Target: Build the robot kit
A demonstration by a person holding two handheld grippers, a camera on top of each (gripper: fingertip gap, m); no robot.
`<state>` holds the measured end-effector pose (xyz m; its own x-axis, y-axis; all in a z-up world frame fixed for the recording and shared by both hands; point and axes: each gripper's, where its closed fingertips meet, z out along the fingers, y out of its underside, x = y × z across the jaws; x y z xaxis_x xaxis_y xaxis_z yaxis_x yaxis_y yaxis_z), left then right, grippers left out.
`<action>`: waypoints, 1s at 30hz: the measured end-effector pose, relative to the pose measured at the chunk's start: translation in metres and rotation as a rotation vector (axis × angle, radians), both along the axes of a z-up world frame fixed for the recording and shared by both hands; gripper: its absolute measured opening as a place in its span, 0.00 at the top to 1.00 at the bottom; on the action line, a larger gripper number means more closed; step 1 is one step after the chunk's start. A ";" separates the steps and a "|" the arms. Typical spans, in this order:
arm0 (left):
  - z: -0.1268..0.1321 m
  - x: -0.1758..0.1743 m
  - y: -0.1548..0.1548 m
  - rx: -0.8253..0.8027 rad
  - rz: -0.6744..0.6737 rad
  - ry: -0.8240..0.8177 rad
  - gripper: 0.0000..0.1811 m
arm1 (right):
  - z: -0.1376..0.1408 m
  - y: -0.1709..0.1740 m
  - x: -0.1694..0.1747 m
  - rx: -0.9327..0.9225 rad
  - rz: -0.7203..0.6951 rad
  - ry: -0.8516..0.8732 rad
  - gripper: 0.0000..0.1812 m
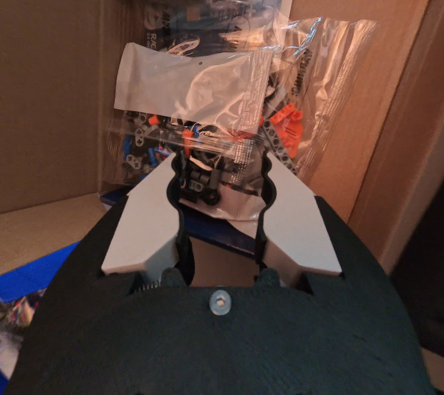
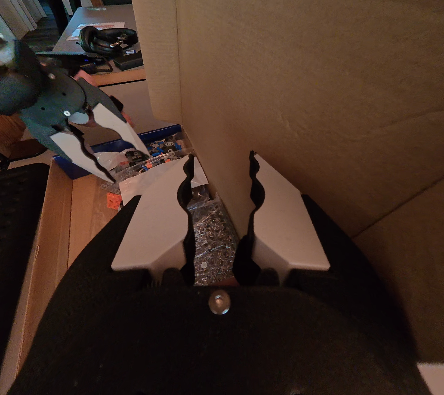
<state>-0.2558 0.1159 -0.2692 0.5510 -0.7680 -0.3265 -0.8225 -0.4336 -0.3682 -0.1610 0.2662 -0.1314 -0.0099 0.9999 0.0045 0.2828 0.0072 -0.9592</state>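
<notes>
Your left gripper (image 1: 219, 162) was spread wide, its tips against a clear bag of black, blue and orange building parts (image 1: 192, 143) at the cardboard box's (image 1: 48, 71) far wall. Your right gripper (image 2: 221, 158) also gaped, empty, over a bag of small dark parts (image 2: 213, 234) beside the box's right wall.

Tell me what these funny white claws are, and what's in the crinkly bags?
A person holds two grabbing tools, one in each hand. Each has a camera looking along its two white fingers, so each picture is one tool's own view. The left claw is open, reaching at a clear bag of small black, grey, blue and orange plastic pieces. The bags lie in a cardboard box. The right claw is open too, above another bag by the box wall. Nothing is held.
</notes>
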 end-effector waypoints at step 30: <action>0.212 -0.250 -0.004 0.509 0.450 -0.116 1.00 | -0.006 0.004 0.000 -0.006 -0.009 -0.013 0.76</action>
<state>-0.5058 0.1122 -0.0570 0.8336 -0.2232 -0.5053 -0.5459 -0.4733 -0.6914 -0.1607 0.2703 -0.1378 -0.0014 1.0000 -0.0018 0.2957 -0.0013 -0.9553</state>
